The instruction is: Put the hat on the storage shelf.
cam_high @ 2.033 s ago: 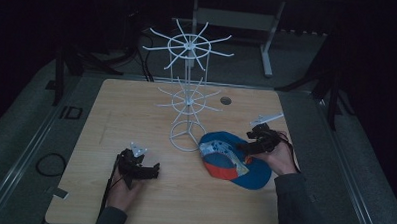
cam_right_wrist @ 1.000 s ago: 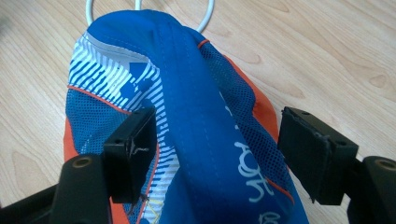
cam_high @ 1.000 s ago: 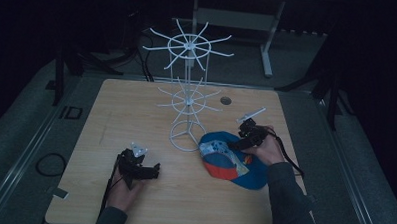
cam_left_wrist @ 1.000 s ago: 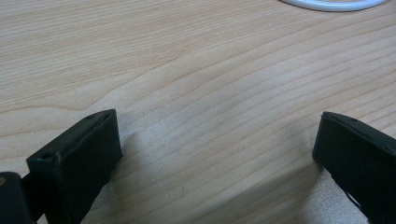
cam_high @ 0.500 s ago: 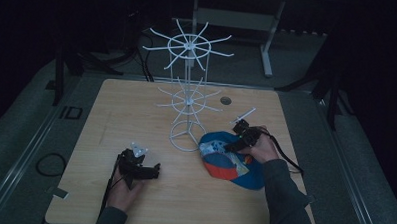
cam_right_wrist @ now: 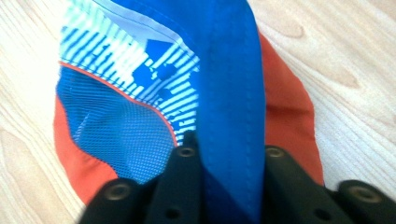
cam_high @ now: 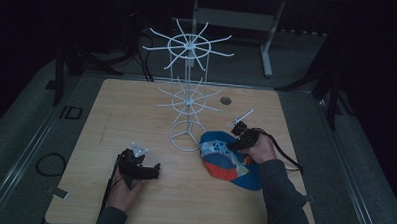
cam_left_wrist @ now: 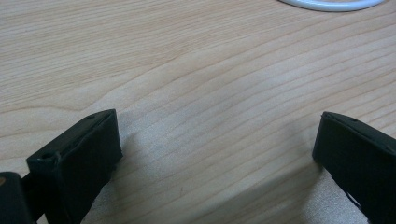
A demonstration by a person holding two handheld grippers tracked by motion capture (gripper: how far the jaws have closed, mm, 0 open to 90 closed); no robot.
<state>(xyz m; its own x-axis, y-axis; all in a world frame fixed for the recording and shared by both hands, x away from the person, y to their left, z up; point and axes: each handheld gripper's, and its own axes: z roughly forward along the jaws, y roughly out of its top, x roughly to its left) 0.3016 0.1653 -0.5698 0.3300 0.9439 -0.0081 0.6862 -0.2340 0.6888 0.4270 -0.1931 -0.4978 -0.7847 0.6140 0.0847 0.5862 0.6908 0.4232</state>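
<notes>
The person's left forearm comes in at the near edge, left of centre, its hand (cam_high: 126, 187) wrapped around the black two-jaw left gripper (cam_high: 154, 170), which lies low and level, pointing to the right. In the left gripper view its two black jaws stand wide apart with nothing between them. The right forearm, in a dark grey sleeve, reaches in from the near right and angles toward the far left. Its hand (cam_high: 259, 149) holds the black two-jaw right gripper (cam_high: 235, 143) tilted down, its jaws closed tight, a cable trailing off to the right.
</notes>
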